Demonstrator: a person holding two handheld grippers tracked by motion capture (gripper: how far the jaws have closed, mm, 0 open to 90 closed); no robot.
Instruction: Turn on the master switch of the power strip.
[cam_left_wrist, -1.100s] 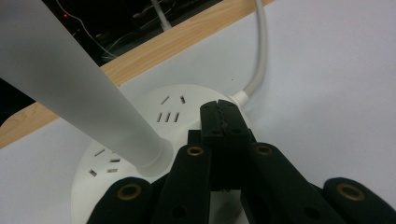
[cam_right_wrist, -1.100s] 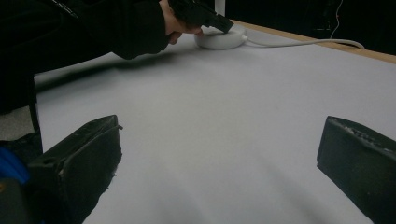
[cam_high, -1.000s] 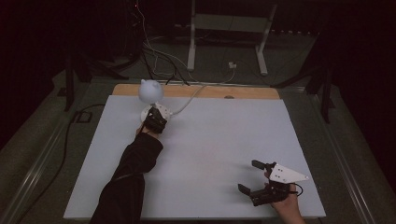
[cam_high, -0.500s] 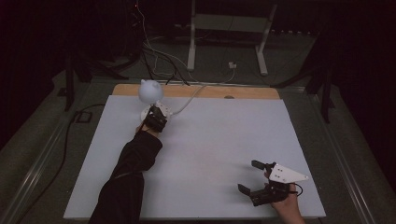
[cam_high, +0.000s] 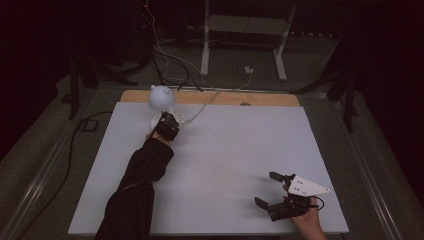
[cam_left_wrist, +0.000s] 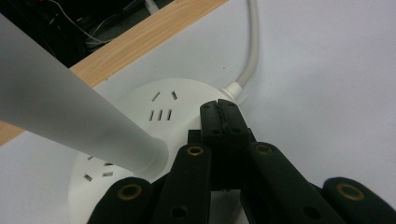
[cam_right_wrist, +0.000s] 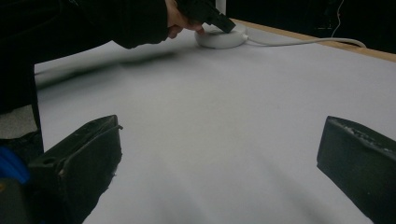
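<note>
Left gripper (cam_high: 167, 125) at the far left of the white table (cam_high: 235, 150), jaws pressed together with nothing between them. In the left gripper view the closed tips (cam_left_wrist: 224, 116) rest on the top of the round white socket base (cam_left_wrist: 140, 116), beside its slots and close to where the white cord (cam_left_wrist: 250, 51) enters it. A pale lamp stem (cam_left_wrist: 70, 112) rises from the base; its rounded lamp head (cam_high: 161, 97) stands above the base in the high view. All sockets on the base are empty. Right gripper (cam_high: 274, 192) near the table's front right edge, well apart from the base, jaws wide apart, holding nothing.
</note>
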